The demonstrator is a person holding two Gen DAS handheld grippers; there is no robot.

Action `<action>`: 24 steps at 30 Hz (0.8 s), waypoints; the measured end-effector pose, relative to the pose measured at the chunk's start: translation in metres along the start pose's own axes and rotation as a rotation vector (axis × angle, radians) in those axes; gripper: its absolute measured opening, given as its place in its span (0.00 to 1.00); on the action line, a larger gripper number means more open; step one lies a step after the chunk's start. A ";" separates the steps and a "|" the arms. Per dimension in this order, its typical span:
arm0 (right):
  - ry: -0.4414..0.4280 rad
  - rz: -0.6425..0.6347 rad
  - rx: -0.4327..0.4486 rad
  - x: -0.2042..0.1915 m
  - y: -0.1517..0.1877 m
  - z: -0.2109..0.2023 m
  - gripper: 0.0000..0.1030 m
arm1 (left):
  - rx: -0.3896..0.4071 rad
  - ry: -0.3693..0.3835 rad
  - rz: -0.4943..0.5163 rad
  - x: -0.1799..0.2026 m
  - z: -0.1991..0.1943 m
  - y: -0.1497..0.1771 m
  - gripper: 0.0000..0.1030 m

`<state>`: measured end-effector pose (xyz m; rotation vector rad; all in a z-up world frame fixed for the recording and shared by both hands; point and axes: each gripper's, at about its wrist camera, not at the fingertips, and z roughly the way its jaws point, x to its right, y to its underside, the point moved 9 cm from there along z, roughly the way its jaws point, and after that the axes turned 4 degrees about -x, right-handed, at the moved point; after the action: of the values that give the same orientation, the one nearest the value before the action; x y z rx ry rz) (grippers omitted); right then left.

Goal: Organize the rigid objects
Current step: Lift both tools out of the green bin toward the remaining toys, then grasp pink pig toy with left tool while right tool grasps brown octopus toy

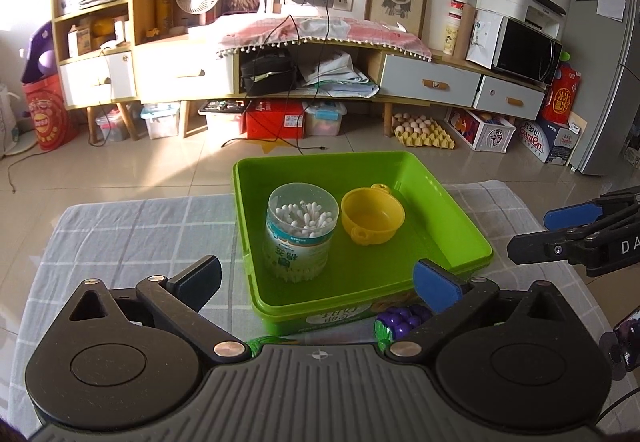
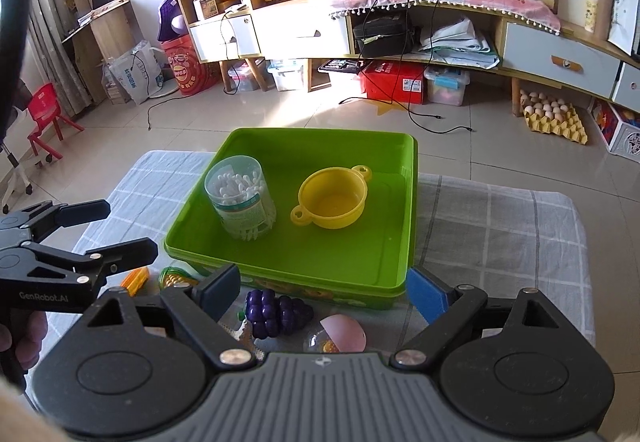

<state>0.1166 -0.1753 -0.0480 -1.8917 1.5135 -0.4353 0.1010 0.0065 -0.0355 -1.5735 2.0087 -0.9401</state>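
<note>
1. The shallow green plastic bin [image 2: 320, 274] sits at the centre of both views on a desk covered with a grey checked cloth [image 2: 500, 226]. Inside it, towards its left side, a clear plastic jar of cotton swabs [image 2: 240, 198] stands upright, and a small yellow plastic toy pot with two loop handles [image 2: 332, 198] sits apart from it to the right.

2. Still outside the bin, along its near wall at the bottom of the right wrist view: a purple plastic bunch of toy grapes [image 2: 276, 312], a pink egg-shaped capsule with a clear half [image 2: 346, 334], a yellow-and-green toy corn [image 2: 176, 276] and a small orange ridged piece [image 2: 136, 280].

3. The left gripper [image 1: 320, 280] has its fingers spread wide with nothing between them; the right gripper [image 2: 320, 292] is likewise spread and holds nothing. Both hang over the bin's near edge.

4. Judged from this, two things are sorted and four remain.

5. Risks:
   - The loose toys lie close together, partly under the gripper bodies, so a blind descent may nudge one away or pinch two.
   - The rounded capsule could roll off the cloth if clipped.
   - A finger catching the bin's rim could shift the bin and topple the tall jar.
   - The two grippers work close together and may collide.
</note>
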 end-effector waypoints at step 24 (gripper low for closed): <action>-0.071 -0.093 0.013 0.008 0.104 0.020 0.69 | -0.072 0.166 0.172 0.043 0.003 0.100 0.96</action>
<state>0.0561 -0.1881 -0.1340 -1.9522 1.3777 -0.4147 0.0236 -0.0225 -0.1066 -1.3702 2.2740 -0.9684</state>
